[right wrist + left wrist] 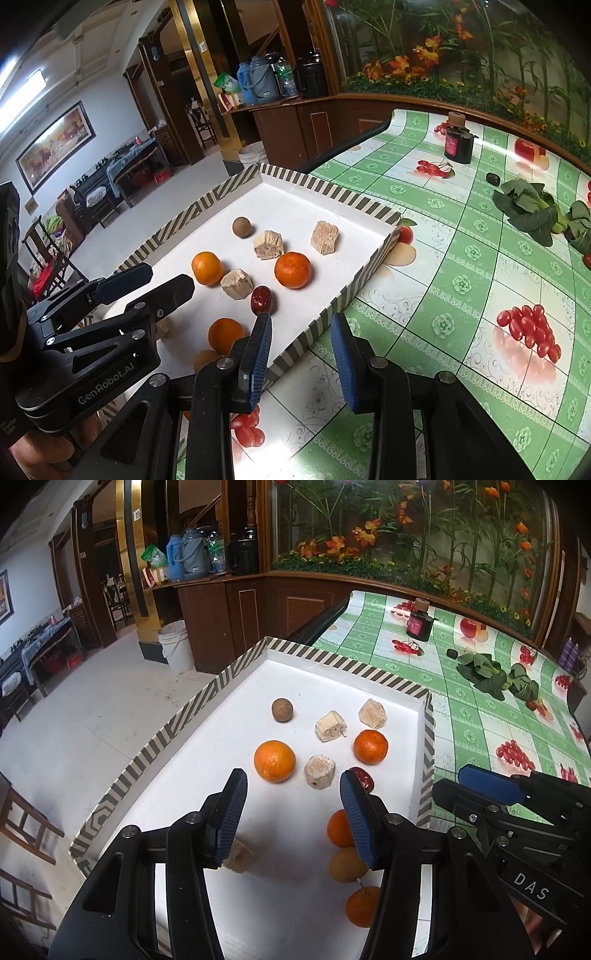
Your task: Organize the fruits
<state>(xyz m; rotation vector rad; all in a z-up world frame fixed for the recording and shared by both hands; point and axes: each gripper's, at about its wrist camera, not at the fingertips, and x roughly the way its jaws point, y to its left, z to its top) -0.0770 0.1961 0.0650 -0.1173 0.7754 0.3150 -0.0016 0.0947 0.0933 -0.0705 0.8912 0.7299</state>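
A white tray (343,662) with a striped rim holds several oranges, beige chunks and small fruits. In the left wrist view my left gripper (293,779) hovers open over the tray's near half, nothing between its blue pads. Just beyond its tips lie an orange (274,760), a beige chunk (320,770) and a red date (364,777). Another orange (370,746) sits farther right and a brown round fruit (282,709) farther back. My right gripper (301,319) is open and empty above the tray's (325,194) right rim, beside the left gripper (168,277).
The tray sits at the left end of a green fruit-print tablecloth (461,284). A dark jar (458,146), a small dark object (493,179) and leafy greens (532,214) lie farther back on it. Left of the tray the table ends above the floor, where a white bucket (176,646) stands.
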